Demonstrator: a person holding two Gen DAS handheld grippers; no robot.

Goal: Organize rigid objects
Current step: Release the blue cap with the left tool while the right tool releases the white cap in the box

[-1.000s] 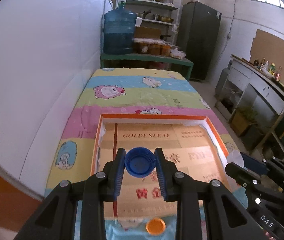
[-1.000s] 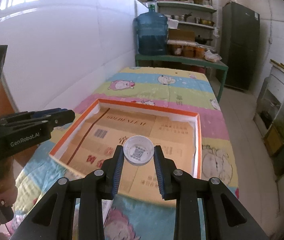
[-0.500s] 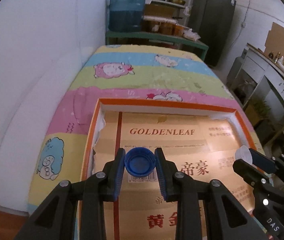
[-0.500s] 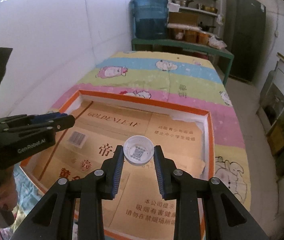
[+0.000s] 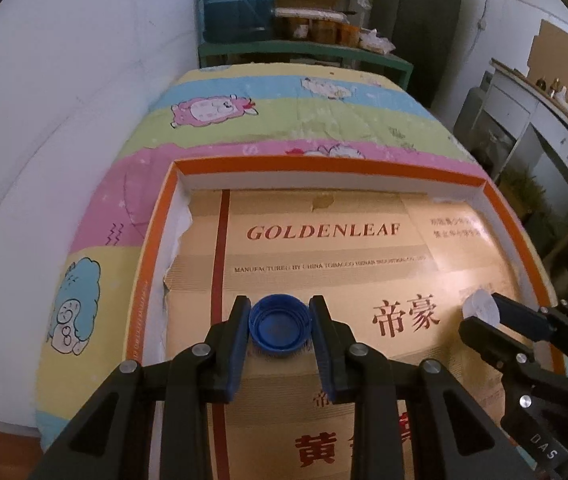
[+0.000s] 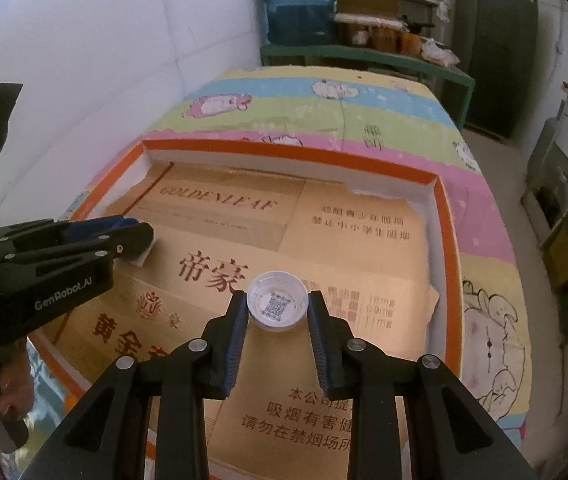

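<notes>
Jaws of the left gripper (image 5: pixel 279 322) are clamped on a blue bottle cap (image 5: pixel 278 327), one blue pad on each side of its ribbed rim; jaws of the right gripper (image 6: pixel 277 311) are clamped the same way on a white bottle cap (image 6: pixel 277 306). Both tools reach forward and tilt down over the orange-rimmed tray (image 5: pixel 325 165), which lies on a cartoon-print striped cloth (image 5: pixel 244 120) and is lined with flattened GOLDENLEAF cardboard (image 5: pixel 323 240). Each cap is round, with no long axis; each has its hollow side turned up toward its camera, the white one showing a QR code inside. The blue cap sits over the cardboard's left part, near the red stripe; the white one sits to the right of the left jaws, over the right half of the tray. Compared with a second ago, both grippers have pushed forward from the tray's near edge to well inside it, with the grips unchanged, and the orange cap once visible below the left jaws is out of sight
</notes>
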